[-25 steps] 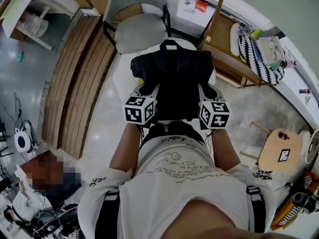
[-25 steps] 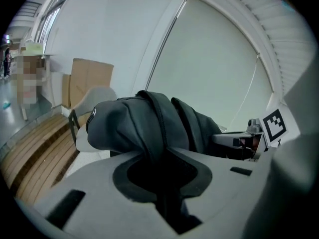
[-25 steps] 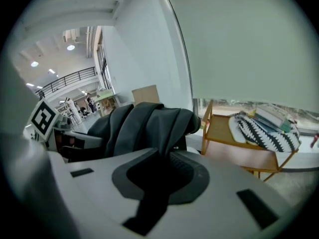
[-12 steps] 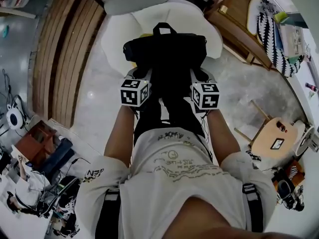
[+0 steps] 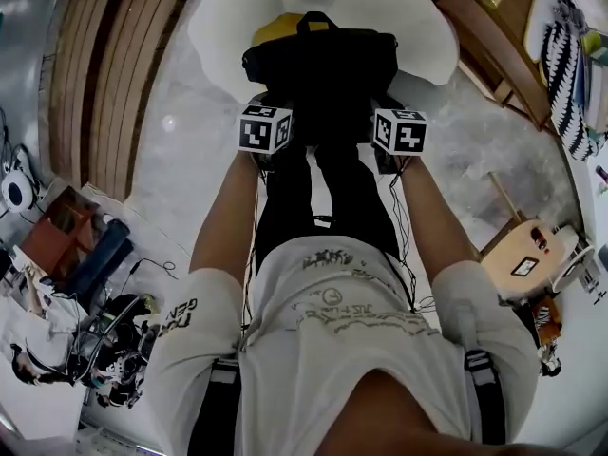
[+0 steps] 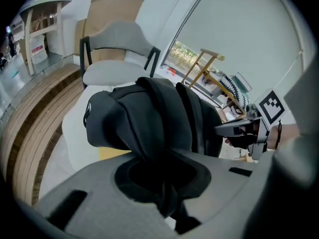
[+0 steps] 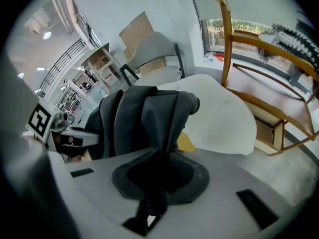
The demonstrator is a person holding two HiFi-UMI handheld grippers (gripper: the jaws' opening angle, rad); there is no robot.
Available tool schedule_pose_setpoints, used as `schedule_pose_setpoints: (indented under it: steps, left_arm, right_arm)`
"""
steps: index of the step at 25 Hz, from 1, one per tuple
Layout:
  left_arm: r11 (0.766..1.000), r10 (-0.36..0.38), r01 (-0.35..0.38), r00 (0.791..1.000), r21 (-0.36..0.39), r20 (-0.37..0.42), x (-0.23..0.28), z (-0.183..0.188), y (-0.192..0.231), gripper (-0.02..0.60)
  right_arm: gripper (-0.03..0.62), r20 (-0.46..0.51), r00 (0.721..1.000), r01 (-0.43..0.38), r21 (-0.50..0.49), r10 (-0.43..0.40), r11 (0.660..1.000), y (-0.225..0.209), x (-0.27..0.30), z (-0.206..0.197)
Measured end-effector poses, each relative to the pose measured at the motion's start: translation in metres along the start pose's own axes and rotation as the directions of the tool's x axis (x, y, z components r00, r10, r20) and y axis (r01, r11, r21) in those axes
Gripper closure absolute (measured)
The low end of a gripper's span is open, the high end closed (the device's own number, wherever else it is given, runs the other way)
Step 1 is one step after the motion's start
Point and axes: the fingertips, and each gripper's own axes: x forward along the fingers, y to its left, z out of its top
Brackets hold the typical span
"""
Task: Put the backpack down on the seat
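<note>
A black backpack (image 5: 319, 65) hangs from its two shoulder straps just over a white seat (image 5: 223, 27). A yellow thing (image 5: 275, 28) lies on the seat beneath it. My left gripper (image 6: 164, 185) is shut on the left strap, and its jaws have just been closing on that strap. In the same way my right gripper (image 7: 153, 183) is shut on the right strap. The backpack (image 6: 149, 116) fills the middle of the left gripper view, with the seat (image 6: 75, 128) below it. I cannot tell whether its bottom touches the seat (image 7: 222, 116).
A grey chair (image 6: 114, 54) stands behind the white seat. A wooden chair frame (image 7: 249, 59) is close on the right, and wooden slats (image 5: 95, 65) run along the left. A small round wooden table (image 5: 527, 255) stands on the right, with floor clutter (image 5: 66, 255) on the left.
Both grippers have come down together with the backpack. The white seat now lies right under the bag, and the grey chair behind it has slid out of the head view.
</note>
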Motion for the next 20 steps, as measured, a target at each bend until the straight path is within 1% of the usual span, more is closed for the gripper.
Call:
schedule_pose_setpoints:
  steps: [3, 5, 7, 9, 11, 16, 18, 20]
  left_arm:
    - [0.997, 0.025, -0.026, 1.000, -0.066, -0.013, 0.025, -0.015, 0.024, 0.529]
    - [0.993, 0.053, -0.055, 0.998, -0.105, -0.029, 0.039, -0.031, 0.037, 0.529]
    - [0.988, 0.089, -0.093, 0.995, -0.125, -0.040, 0.050, -0.046, 0.052, 0.529]
    - [0.979, 0.131, -0.136, 0.990, -0.154, -0.044, 0.057, -0.059, 0.068, 0.528]
    - [0.967, 0.157, -0.162, 0.987, -0.198, -0.038, 0.064, -0.070, 0.078, 0.529]
    - [0.944, 0.167, -0.165, 0.986, -0.285, -0.015, 0.083, -0.095, 0.090, 0.528]
    - [0.931, 0.175, -0.166, 0.985, -0.324, -0.002, 0.086, -0.104, 0.099, 0.528]
    - [0.921, 0.184, -0.169, 0.983, -0.350, 0.010, 0.089, -0.109, 0.110, 0.528]
  right_arm:
    - [0.540, -0.038, 0.999, 0.018, -0.001, -0.018, 1.000, -0.001, 0.032, -0.009]
    - [0.540, -0.061, 0.997, 0.043, -0.022, -0.044, 0.999, -0.001, 0.052, -0.022]
    - [0.540, -0.079, 0.995, 0.057, -0.058, -0.061, 0.997, 0.002, 0.072, -0.031]
    - [0.540, -0.091, 0.994, 0.044, -0.102, -0.054, 0.994, 0.007, 0.088, -0.037]
    - [0.540, -0.087, 0.995, 0.031, -0.153, -0.045, 0.988, 0.010, 0.101, -0.038]
    - [0.540, -0.078, 0.996, 0.030, -0.272, -0.053, 0.962, 0.009, 0.126, -0.034]
    - [0.540, -0.075, 0.996, 0.013, -0.330, -0.040, 0.944, 0.015, 0.137, -0.034]
    - [0.540, -0.081, 0.996, -0.009, -0.354, -0.021, 0.935, 0.022, 0.145, -0.034]
